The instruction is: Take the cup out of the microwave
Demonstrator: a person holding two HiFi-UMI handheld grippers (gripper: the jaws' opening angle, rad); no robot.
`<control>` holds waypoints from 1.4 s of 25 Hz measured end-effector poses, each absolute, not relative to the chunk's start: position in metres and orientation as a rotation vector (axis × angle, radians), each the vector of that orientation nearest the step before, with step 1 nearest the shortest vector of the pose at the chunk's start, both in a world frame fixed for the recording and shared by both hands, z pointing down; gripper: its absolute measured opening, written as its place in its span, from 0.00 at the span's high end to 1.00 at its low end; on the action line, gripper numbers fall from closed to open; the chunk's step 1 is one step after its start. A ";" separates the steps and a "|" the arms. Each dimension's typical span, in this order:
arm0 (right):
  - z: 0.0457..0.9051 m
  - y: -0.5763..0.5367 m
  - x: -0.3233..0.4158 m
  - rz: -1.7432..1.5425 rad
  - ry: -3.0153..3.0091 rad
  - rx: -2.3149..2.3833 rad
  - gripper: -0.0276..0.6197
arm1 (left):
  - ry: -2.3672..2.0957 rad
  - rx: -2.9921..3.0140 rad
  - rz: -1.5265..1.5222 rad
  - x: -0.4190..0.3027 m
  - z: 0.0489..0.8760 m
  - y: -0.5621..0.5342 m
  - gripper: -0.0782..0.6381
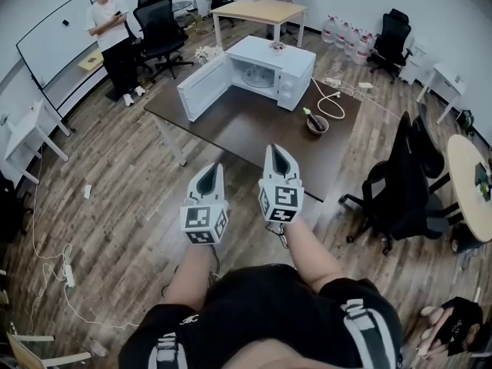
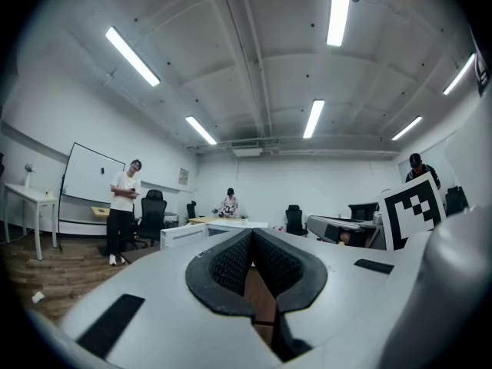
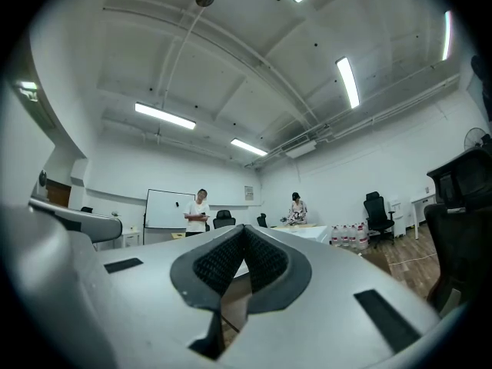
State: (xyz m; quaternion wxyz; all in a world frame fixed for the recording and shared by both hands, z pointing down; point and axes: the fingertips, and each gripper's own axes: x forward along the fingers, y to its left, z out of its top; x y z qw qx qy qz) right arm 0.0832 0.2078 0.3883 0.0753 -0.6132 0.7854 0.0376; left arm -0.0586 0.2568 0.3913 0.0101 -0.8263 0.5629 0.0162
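Low in the middle of the head view: left gripper (image 1: pixel 207 181) and right gripper (image 1: pixel 280 162) side by side, near the closest edge of the dark worktop (image 1: pixel 254 133) and well apart from the microwave (image 1: pixel 296 68). Jaws of both pressed together, as each gripper view shows plainly: ribbed pads meeting at the tip, nothing clamped between them.

Above centre of the frame, the white microwave on the far part of the worktop, door (image 1: pixel 204 89) swung wide open toward the left. Inside the open cavity, a pale round shape where the cup (image 1: pixel 257 75) sits — too small for any detail. Some small item on the microwave's top, not clear enough to name.

Right of the microwave, a white cable (image 1: pixel 329 102) and a dark bowl (image 1: pixel 317 124) on the worktop. Upper left: a person in a white shirt (image 1: pixel 114 37) standing between a whiteboard (image 1: pixel 54 41) and black office chairs (image 1: pixel 160 25).
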 end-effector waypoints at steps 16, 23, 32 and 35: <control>0.393 0.153 0.048 0.137 2.330 -1.858 0.96 | 1.705 -2.585 0.057 -0.093 0.400 0.202 0.89; 0.409 0.066 0.046 0.132 2.341 -1.848 0.96 | 1.699 -2.566 0.042 -0.095 0.410 0.120 0.89; 0.415 -0.102 0.048 0.078 2.362 -1.846 0.96 | 1.719 -2.550 0.011 -0.090 0.400 -0.048 0.89; 0.411 -0.156 0.050 0.057 2.374 -1.840 0.96 | 1.726 -2.556 0.015 -0.086 0.392 -0.103 0.89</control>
